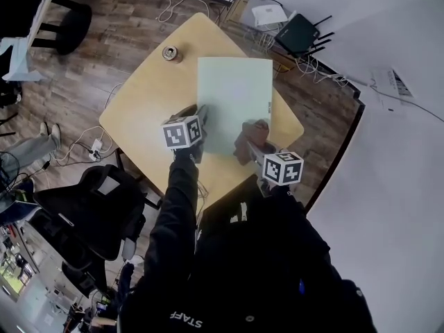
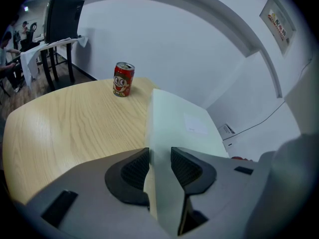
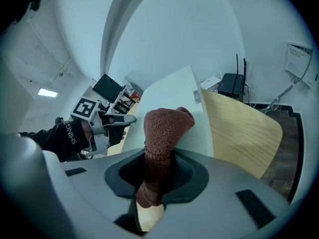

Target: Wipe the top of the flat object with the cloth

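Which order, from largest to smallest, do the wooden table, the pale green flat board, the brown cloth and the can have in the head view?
1. wooden table
2. pale green flat board
3. brown cloth (blurred, so its outline is unsure)
4. can

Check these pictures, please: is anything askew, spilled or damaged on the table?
Nothing spilled or damaged. The flat object lies askew to the table; its far right corner seems to overhang the edge. The can stands upright.
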The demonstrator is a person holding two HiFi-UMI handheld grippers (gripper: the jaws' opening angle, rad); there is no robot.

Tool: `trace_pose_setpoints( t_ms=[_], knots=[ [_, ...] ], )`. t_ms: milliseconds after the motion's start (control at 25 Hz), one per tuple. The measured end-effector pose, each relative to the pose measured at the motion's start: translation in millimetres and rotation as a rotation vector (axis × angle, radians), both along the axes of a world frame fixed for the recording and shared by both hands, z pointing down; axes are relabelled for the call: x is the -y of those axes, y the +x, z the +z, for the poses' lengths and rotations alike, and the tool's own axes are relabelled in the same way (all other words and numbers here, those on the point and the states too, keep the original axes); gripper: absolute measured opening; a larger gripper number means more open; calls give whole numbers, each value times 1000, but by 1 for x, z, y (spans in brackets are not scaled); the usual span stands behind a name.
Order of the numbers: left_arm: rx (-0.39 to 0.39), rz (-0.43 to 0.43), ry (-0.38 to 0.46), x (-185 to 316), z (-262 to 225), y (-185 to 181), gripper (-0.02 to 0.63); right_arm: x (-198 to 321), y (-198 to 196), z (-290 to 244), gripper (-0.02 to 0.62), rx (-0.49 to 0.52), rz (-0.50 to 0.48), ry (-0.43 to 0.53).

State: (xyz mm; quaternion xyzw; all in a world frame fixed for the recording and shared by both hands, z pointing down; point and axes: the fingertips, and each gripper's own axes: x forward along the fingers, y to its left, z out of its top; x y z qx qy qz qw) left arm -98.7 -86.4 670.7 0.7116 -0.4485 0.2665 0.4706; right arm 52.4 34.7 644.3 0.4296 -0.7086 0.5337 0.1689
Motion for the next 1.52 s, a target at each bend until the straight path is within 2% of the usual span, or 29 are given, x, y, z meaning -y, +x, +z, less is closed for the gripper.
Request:
trace_pose_setpoints(
  t_ms=[120, 400, 640, 760, 960, 1120, 1520],
  knots=[
    [-3, 0, 4, 2, -1, 0, 152, 24, -5, -22, 106, 44, -14, 54],
    [-9, -6, -1, 2, -2, 2, 152, 122, -10, -55, 106, 93, -24, 174],
    [-16, -8, -4, 4, -2, 2, 153, 207, -14, -44, 106, 83, -17, 189],
    [-19, -8, -5, 2, -2, 1, 153, 229, -18, -32, 106, 56, -23, 169],
    [-19, -5, -10, 1, -1, 1, 153, 236, -14, -7, 106, -15, -28, 113],
    [-19, 0, -13, 3, 0, 0, 153, 228, -13, 3, 106, -19, -21, 75],
    [-13, 1, -17, 1, 0, -2, 153, 179, -22, 7, 106, -40, -65, 52]
  ],
)
